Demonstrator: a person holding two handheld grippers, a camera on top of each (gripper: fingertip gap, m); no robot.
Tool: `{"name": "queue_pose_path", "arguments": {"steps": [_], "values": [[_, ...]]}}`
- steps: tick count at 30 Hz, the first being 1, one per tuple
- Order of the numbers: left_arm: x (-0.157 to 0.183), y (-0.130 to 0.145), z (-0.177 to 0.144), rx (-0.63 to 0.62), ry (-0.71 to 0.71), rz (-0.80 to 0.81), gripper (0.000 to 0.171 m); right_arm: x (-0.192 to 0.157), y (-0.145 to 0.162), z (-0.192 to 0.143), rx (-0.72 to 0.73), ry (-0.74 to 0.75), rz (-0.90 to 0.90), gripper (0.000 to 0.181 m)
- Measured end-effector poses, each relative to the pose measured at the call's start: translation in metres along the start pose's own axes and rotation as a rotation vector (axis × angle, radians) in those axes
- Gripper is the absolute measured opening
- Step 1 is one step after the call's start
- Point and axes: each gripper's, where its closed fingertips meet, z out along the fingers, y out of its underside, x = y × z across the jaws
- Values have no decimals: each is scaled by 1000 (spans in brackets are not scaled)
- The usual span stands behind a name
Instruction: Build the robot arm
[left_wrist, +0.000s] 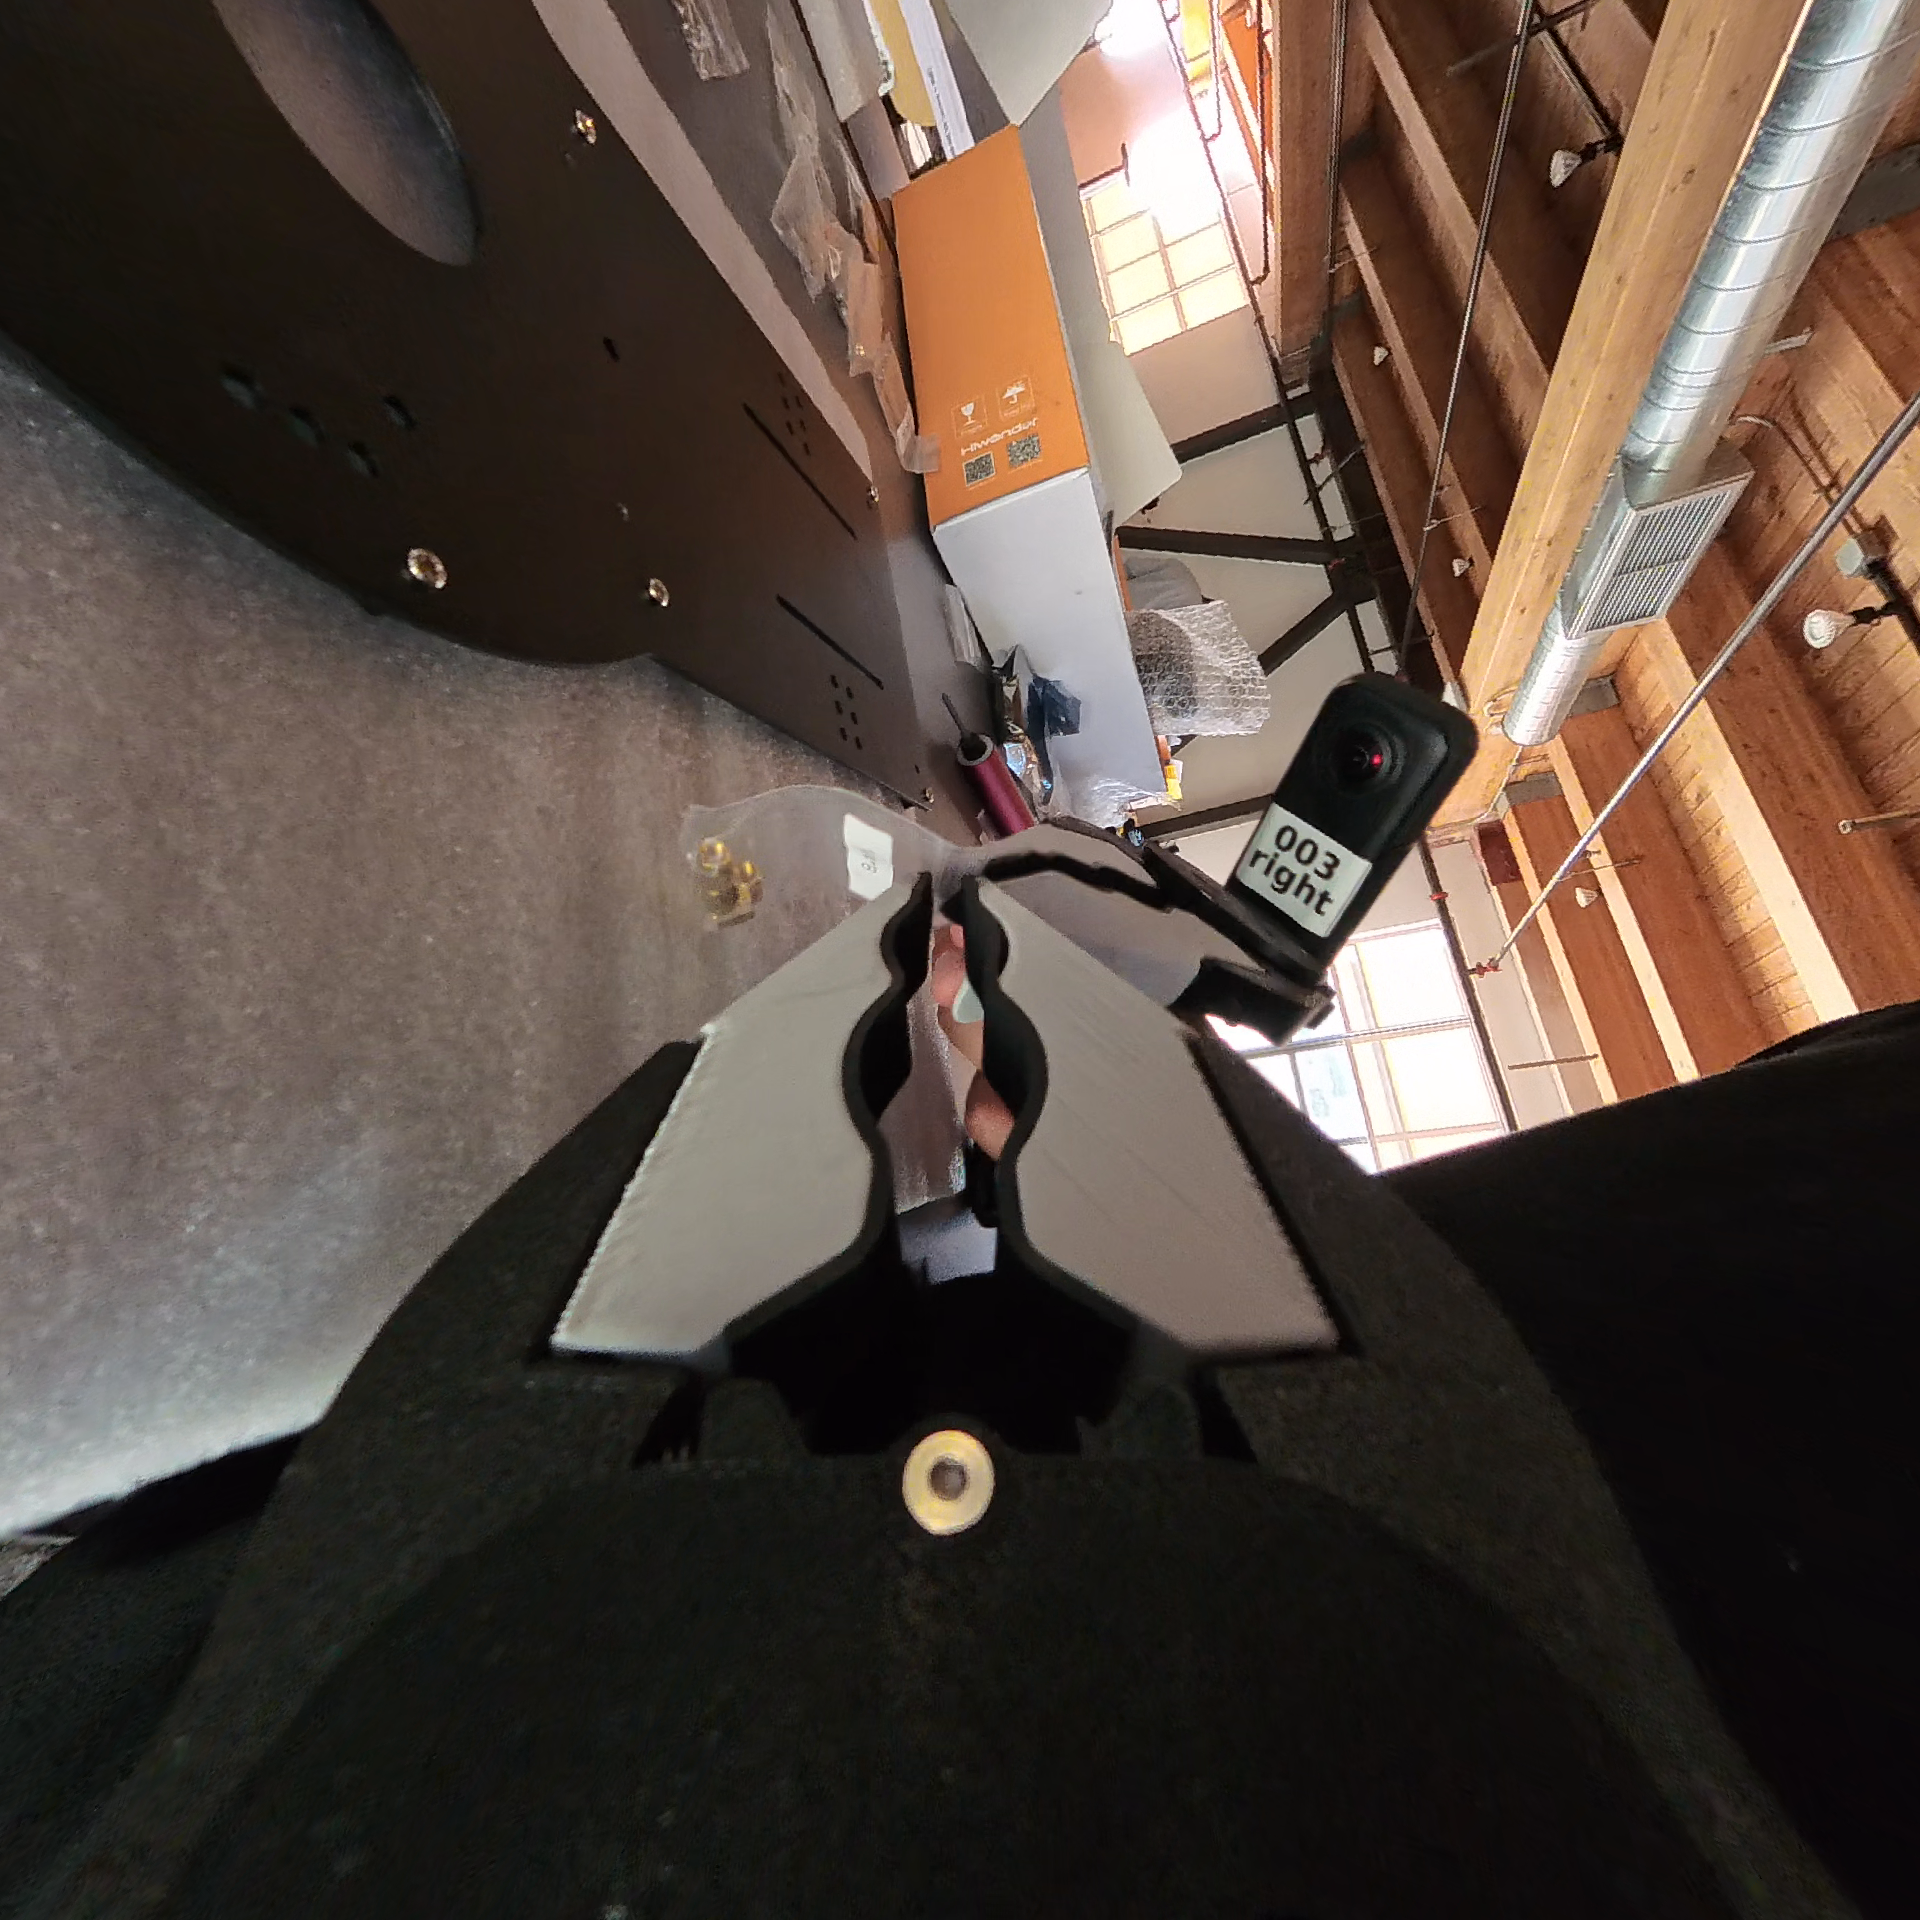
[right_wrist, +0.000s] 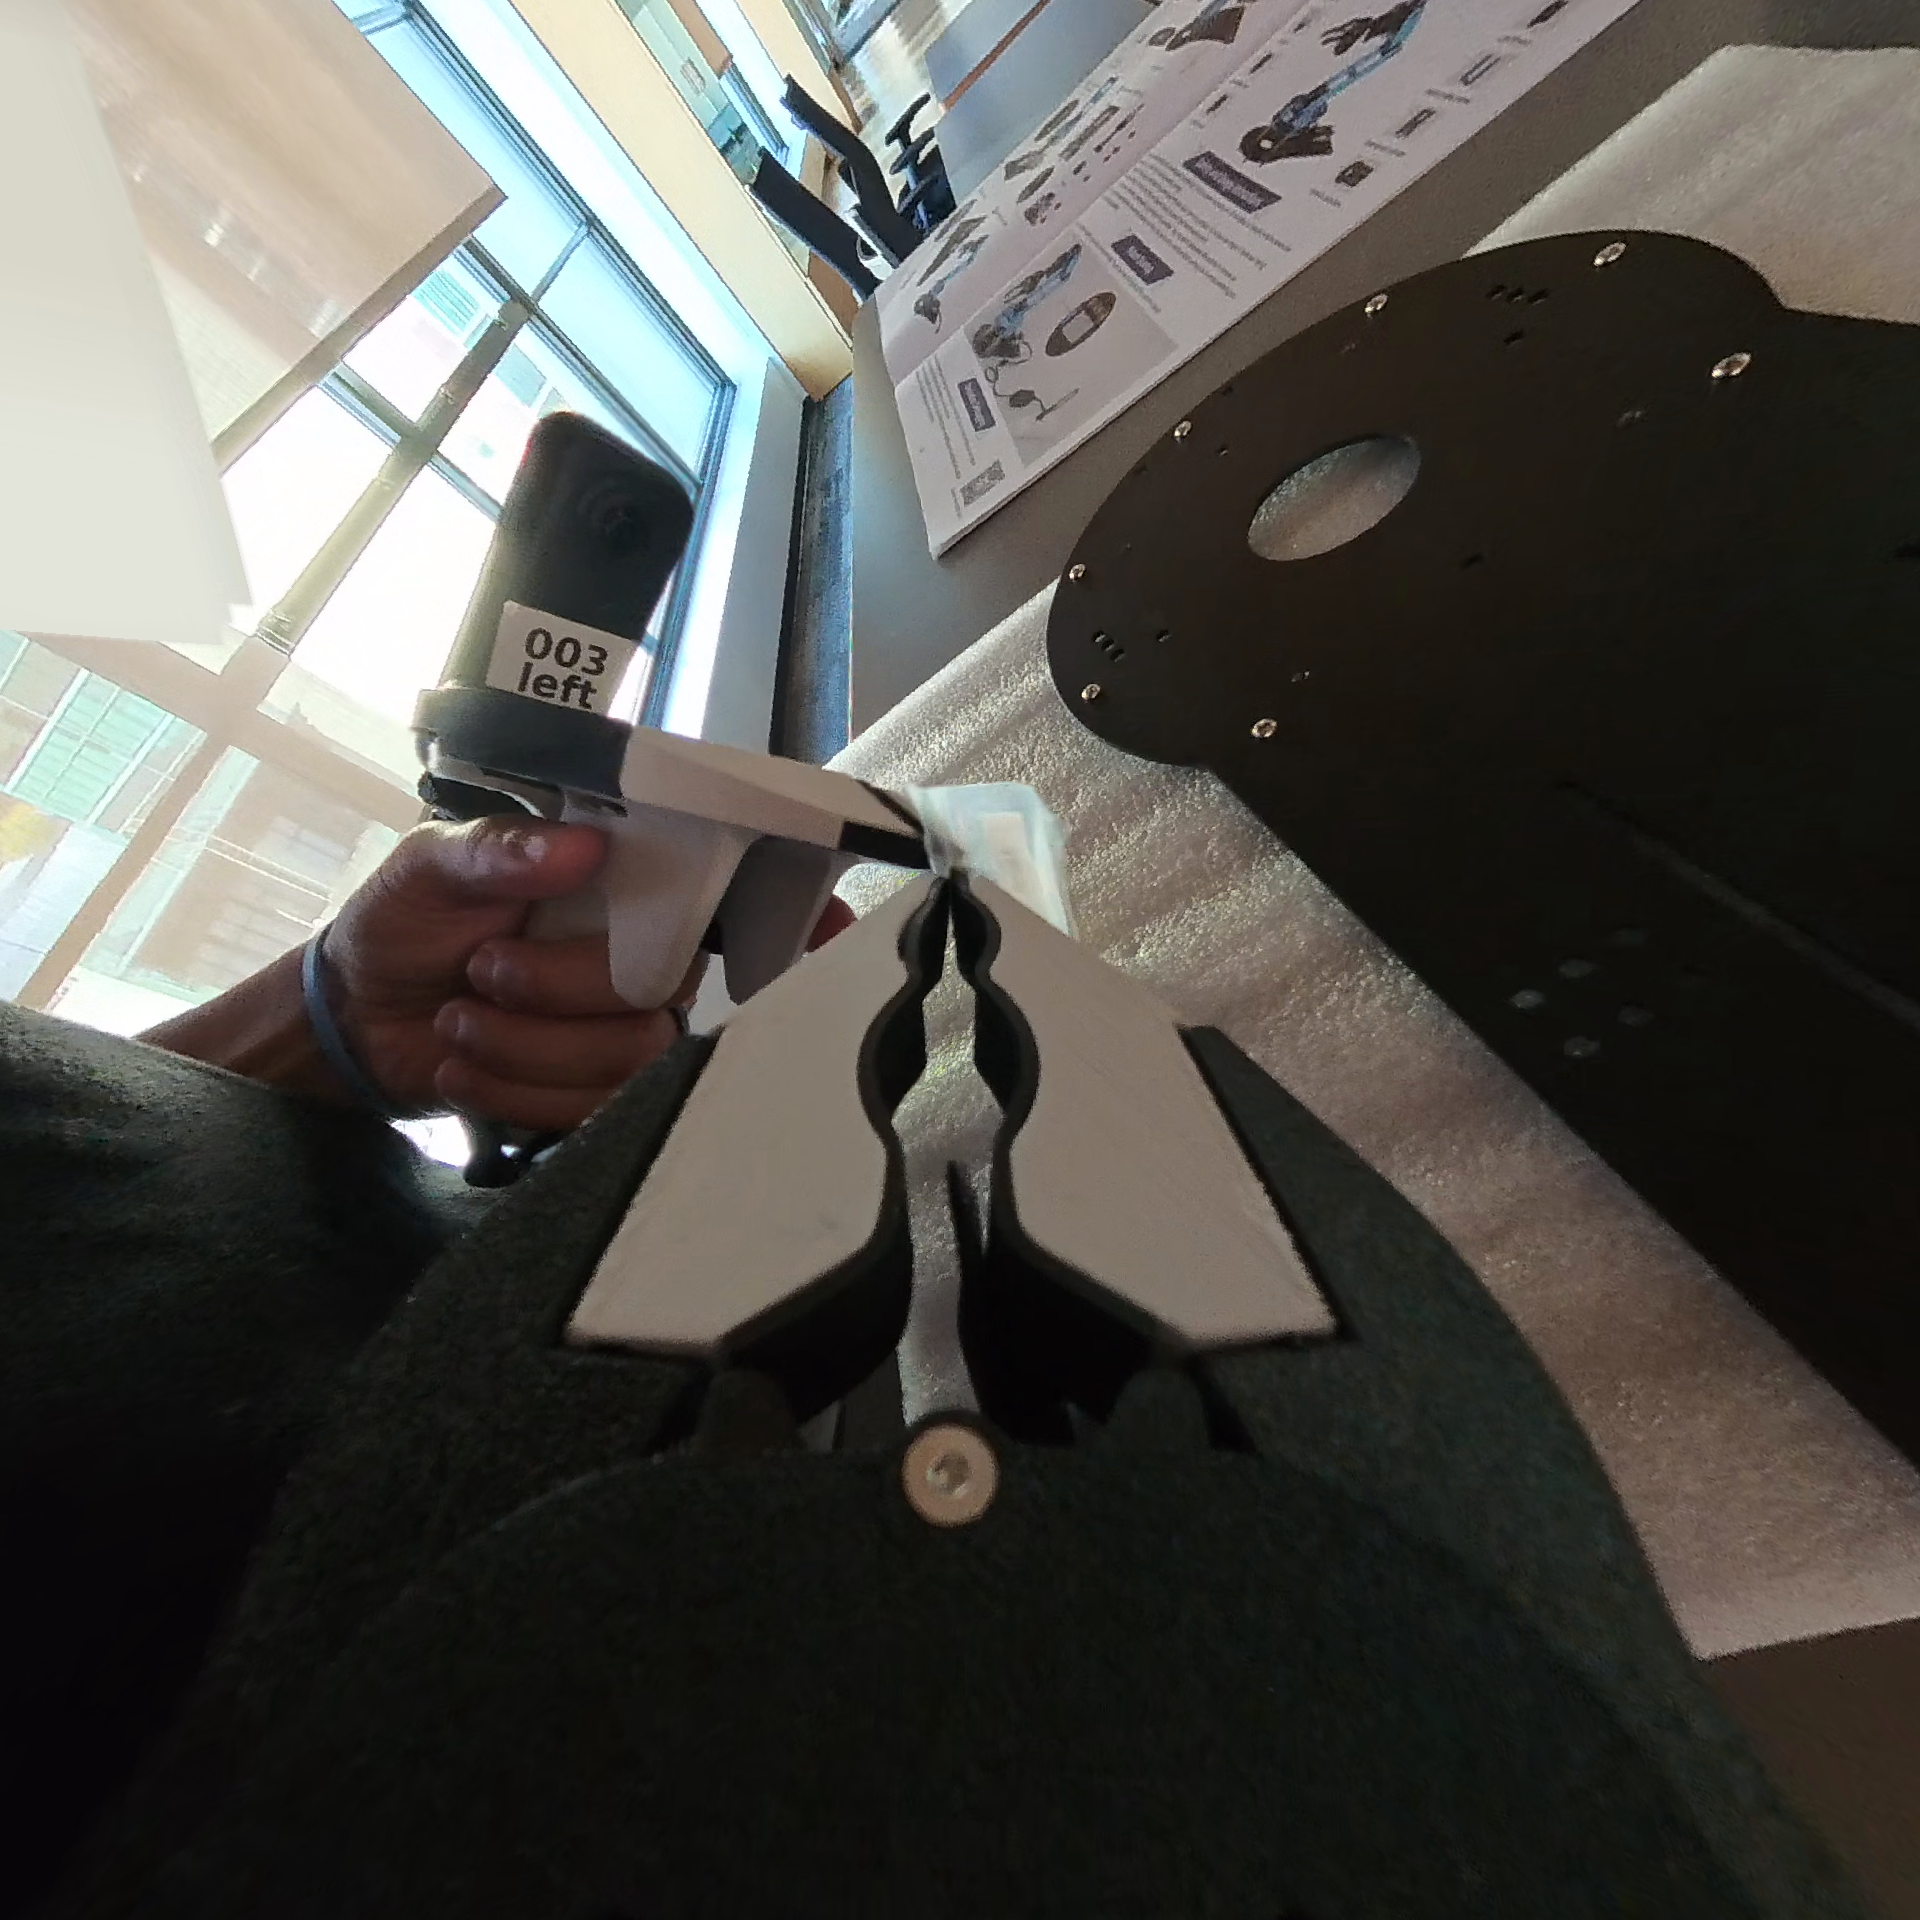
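A small clear plastic bag (left_wrist: 831, 852) with a white sticker holds a few brass nuts (left_wrist: 727, 883). It hangs just above the grey foam sheet (left_wrist: 312, 987). My left gripper (left_wrist: 945, 896) is shut on one edge of the bag. My right gripper (right_wrist: 948, 891) is shut on the bag (right_wrist: 1003, 844) from the other side. The two grippers' tips meet at the bag. The right gripper's fingers (left_wrist: 1081, 868) and its camera (left_wrist: 1361, 769) show in the left wrist view. The left gripper (right_wrist: 896, 831), held by a hand (right_wrist: 488, 956), shows in the right wrist view.
A large black metal plate (right_wrist: 1558, 644) with a round hole, slots and screws lies on the foam (right_wrist: 1299, 1039), close beside the grippers; it also shows in the left wrist view (left_wrist: 468, 436). An open printed booklet (right_wrist: 1122, 239) lies beyond it. An orange-and-white box (left_wrist: 987, 343), bubble wrap and small tools lie farther off. Both grippers' tips are close together, under 4 cm apart.
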Motion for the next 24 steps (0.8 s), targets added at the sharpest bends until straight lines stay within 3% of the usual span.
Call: {"name": "queue_pose_path", "arguments": {"steps": [17, 24], "values": [[0, 1, 2, -3, -14, 35, 0, -3, 2, 2, -17, -27, 15, 0], [10, 0, 1, 3, 51, 42, 0, -12, -4, -4, 10, -210, 206, 3]]}}
